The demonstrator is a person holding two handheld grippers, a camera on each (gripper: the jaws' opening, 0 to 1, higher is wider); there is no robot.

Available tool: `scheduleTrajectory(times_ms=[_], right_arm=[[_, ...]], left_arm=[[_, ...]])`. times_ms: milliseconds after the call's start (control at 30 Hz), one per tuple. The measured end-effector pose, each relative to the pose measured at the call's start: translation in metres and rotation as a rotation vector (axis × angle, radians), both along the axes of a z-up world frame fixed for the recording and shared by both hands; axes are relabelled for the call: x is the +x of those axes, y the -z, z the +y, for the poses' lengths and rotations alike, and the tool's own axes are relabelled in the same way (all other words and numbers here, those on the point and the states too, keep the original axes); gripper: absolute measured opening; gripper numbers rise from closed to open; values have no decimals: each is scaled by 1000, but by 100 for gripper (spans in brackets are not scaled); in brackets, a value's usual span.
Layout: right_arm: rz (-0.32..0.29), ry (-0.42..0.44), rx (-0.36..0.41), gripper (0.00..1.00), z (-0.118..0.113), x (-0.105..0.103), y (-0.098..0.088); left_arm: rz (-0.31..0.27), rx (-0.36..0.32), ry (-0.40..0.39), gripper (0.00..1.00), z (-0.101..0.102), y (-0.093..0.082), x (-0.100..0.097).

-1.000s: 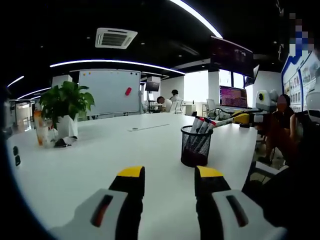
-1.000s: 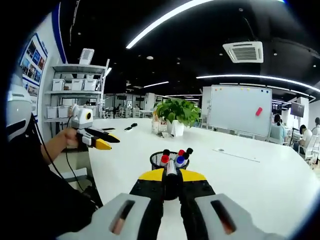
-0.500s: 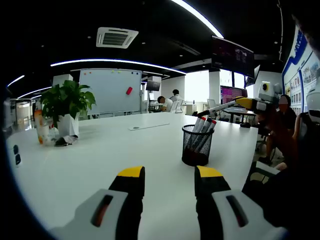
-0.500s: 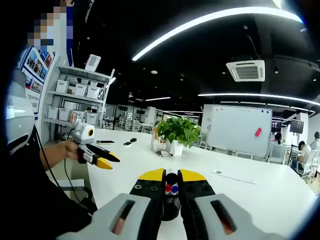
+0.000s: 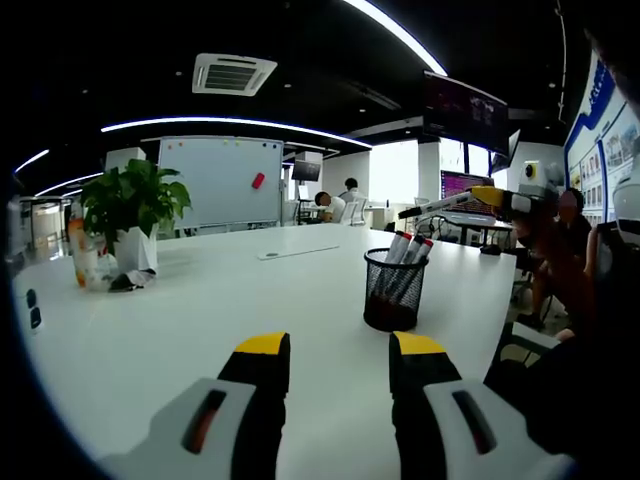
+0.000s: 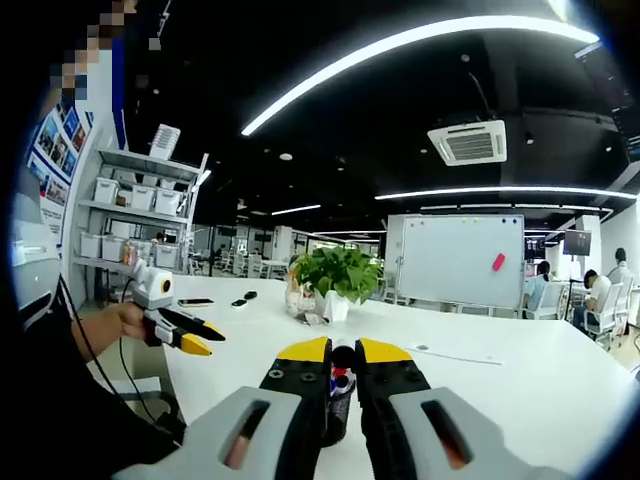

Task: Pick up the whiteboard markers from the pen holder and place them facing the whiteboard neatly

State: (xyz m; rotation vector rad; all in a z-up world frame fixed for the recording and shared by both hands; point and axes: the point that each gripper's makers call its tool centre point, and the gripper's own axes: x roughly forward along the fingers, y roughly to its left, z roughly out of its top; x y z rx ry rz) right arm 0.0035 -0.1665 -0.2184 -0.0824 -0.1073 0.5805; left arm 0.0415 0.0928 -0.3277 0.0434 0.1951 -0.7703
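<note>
A black mesh pen holder stands on the white table with several whiteboard markers leaning in it. My left gripper hovers open low over the table, short of the holder and a little left of it. Up and to the right of the holder, my right gripper holds a marker clear of it. In the right gripper view the right gripper is shut on that black-capped marker. The whiteboard stands beyond the table's far side.
A potted plant and small bottles sit at the table's far left. A long paper strip lies towards the whiteboard. The person's hand holds the left gripper off the table's left edge. People sit at desks behind.
My right gripper has lifted a marker up out of the pen holder and now carries it higher and away from it. The left gripper has stayed still.
</note>
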Motion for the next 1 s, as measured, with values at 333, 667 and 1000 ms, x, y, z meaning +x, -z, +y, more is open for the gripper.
scheduleTrajectory(times_ms=[333,667,1000], right_arm=[[14,92,7,12,-13,6,7],[5,123,3,12,-16,7,9],[7,144,-33,12,-21,9,16]], left_arm=[[2,2,1,41,0,1,0],[4,2,1,41,0,2,0],[4,2,0,41,1,2,0]])
